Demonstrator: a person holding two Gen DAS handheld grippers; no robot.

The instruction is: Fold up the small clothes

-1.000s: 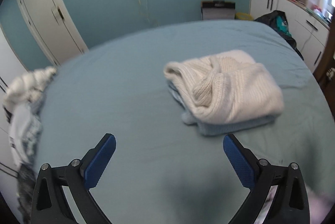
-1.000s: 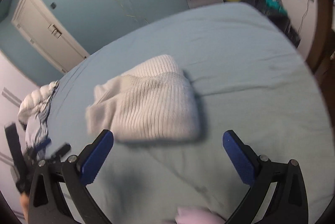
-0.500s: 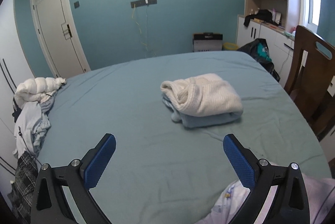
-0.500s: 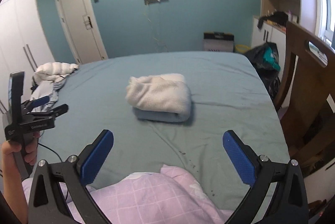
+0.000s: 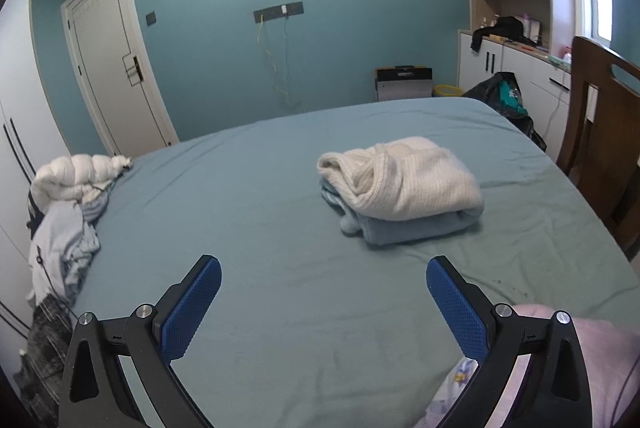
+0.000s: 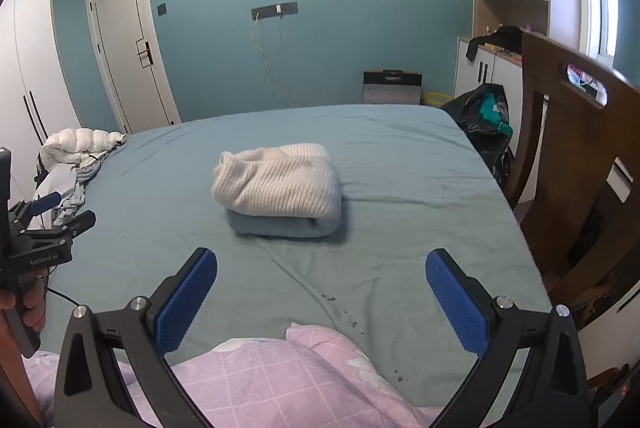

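Held both left gripper (image 5: 323,302) and right gripper (image 6: 321,294) wide open, empty; best fetched next from crumpled clothes pile (image 5: 66,228), leaving folded stack (image 6: 278,190) undisturbed.

I've pulled both grippers back from the folded stack (image 6: 280,188); left gripper (image 5: 323,302) and right gripper (image 6: 321,294) now sit farther off, pink checked fabric (image 6: 280,380) entering view

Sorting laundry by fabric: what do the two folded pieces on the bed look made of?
The white sweater on top looks like a chunky ribbed knit, matte, perhaps wool or acrylic. The light blue garment beneath looks soft and smoother, maybe fleece or cotton; fibre unclear.
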